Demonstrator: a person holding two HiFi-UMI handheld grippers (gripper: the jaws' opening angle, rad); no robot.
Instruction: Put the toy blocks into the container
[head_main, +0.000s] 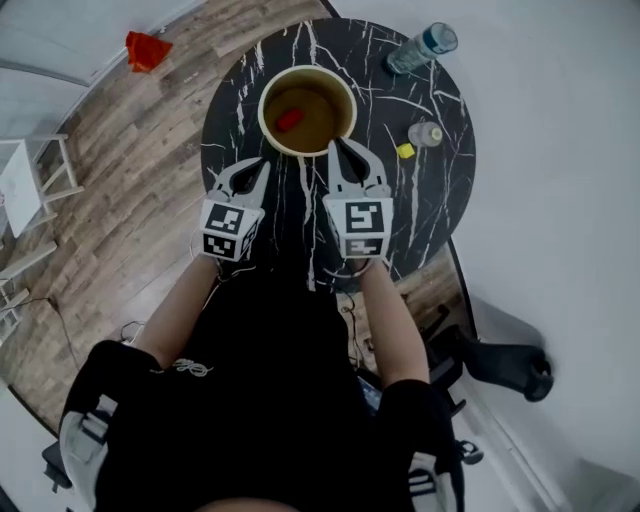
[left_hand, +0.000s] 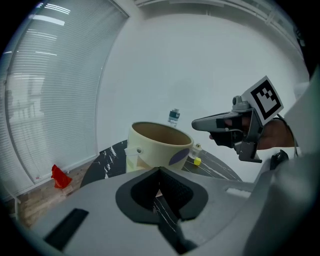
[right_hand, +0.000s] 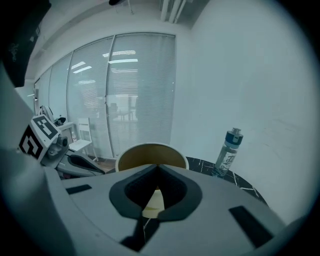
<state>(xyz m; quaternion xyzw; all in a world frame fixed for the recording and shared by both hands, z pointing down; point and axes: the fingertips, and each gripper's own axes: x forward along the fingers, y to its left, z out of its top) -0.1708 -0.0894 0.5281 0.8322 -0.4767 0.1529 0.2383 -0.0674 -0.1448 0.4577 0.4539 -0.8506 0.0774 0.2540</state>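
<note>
A cream bucket-like container (head_main: 262, 112) stands on the round black marble table (head_main: 240, 95), and a red block (head_main: 288, 120) lies inside it. A yellow block (head_main: 404, 151) rests on the table to the container's right. My left gripper (head_main: 262, 166) is shut and empty, just short of the container's near-left side. Also shut and empty, my right gripper (head_main: 337, 148) has its tips at the container's near rim. The left gripper view shows the container (left_hand: 150, 150), the yellow block (left_hand: 197, 161) and the right gripper (left_hand: 212, 123). In the right gripper view the container (right_hand: 145, 155) is straight ahead.
A water bottle (head_main: 422, 47) stands at the table's far right, and a small clear jar (head_main: 425, 133) sits beside the yellow block. A red object (head_main: 147, 50) lies on the wooden floor at the far left. The table edge is close to the person's body.
</note>
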